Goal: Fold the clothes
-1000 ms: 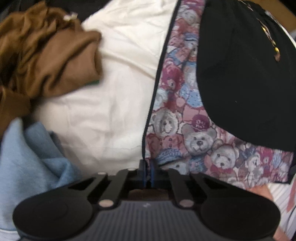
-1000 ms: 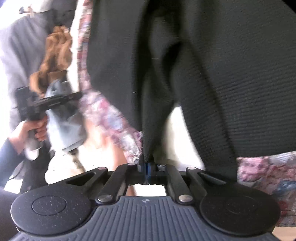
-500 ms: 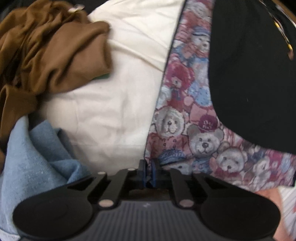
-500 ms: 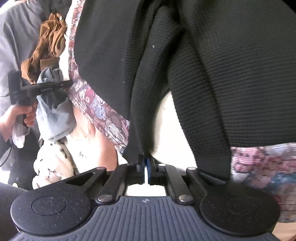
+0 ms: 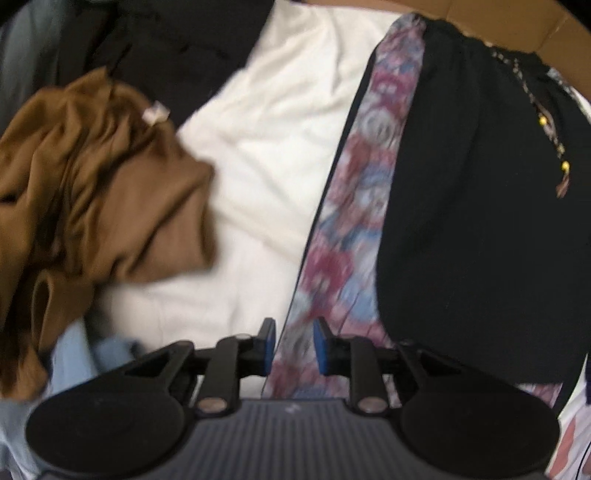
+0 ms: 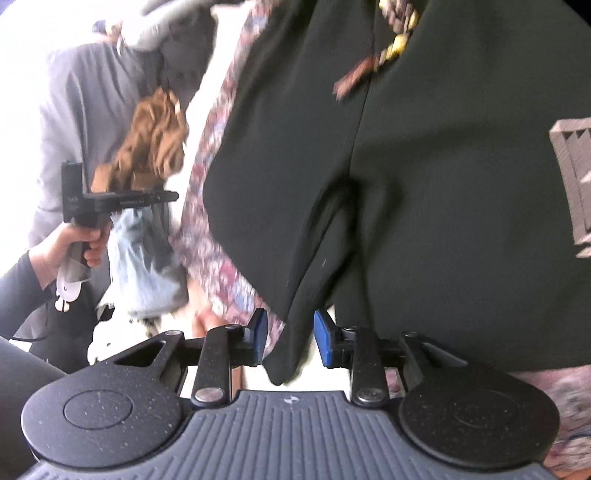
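Observation:
A black knit garment [image 5: 472,206] with a beaded string lies on a teddy-bear print cloth [image 5: 354,229]. My left gripper [image 5: 293,347] hovers over the print cloth's dark-piped edge. Its jaws are opening, with that edge below the gap and neither pad pressing on it. In the right wrist view the black garment [image 6: 424,184] fills the frame. My right gripper [image 6: 291,338] is opening too, and a creased corner of the black garment hangs loose between its blue pads [image 6: 325,339]. The left gripper [image 6: 171,194] shows side-on at the left, held by a hand [image 6: 81,243].
A crumpled brown garment [image 5: 96,192] lies at the left on a white sheet [image 5: 266,155]. Light blue fabric [image 5: 74,354] sits under it, nearer to me. Dark clothing [image 5: 177,44] lies at the back. A cardboard edge [image 5: 498,22] runs along the far right.
Both grippers were shut on cloth, the left on the print cloth's edge and the right on the black garment's fold. Both have let go, and both views have drawn back from the fabric.

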Action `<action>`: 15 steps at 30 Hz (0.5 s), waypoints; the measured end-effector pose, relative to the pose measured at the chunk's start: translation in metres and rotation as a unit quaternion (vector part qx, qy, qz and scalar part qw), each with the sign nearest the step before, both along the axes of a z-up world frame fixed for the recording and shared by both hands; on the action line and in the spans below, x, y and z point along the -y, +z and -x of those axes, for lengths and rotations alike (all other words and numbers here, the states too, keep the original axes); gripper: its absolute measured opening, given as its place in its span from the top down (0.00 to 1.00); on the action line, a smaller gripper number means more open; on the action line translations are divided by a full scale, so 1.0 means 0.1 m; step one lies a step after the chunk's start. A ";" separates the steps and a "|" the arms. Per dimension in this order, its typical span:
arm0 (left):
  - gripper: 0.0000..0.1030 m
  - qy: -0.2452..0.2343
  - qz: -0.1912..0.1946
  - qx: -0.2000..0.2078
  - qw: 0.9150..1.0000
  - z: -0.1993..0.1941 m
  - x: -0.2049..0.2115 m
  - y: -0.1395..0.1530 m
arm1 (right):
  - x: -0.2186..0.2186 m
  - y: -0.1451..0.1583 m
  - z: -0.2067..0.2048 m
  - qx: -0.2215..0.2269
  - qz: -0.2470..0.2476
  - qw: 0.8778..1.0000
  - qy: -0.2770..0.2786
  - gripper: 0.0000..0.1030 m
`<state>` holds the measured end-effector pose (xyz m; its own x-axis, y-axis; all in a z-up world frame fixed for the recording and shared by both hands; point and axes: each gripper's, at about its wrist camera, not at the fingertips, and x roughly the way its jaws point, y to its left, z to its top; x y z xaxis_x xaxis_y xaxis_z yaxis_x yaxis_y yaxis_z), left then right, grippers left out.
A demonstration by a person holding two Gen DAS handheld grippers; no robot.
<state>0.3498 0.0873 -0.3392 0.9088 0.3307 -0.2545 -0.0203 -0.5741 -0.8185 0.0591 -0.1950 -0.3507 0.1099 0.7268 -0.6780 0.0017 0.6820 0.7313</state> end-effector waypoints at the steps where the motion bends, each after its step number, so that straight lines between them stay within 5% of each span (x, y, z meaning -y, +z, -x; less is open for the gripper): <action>1: 0.77 0.013 0.004 -0.002 1.000 0.15 -0.05 0.06 | 0.08 0.05 -0.02 0.012 0.005 1.000 -0.008 0.71; 15: 0.76 0.154 0.019 -0.030 0.987 0.18 -0.55 -0.13 | 0.87 0.14 -0.18 0.063 0.115 0.985 -0.109 0.70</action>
<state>0.3318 0.1423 -0.3522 0.7495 0.5779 -0.3229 0.1117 -0.5911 -0.7988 0.0776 -0.2821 -0.3365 0.3404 0.5053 -0.7929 0.0844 0.8235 0.5610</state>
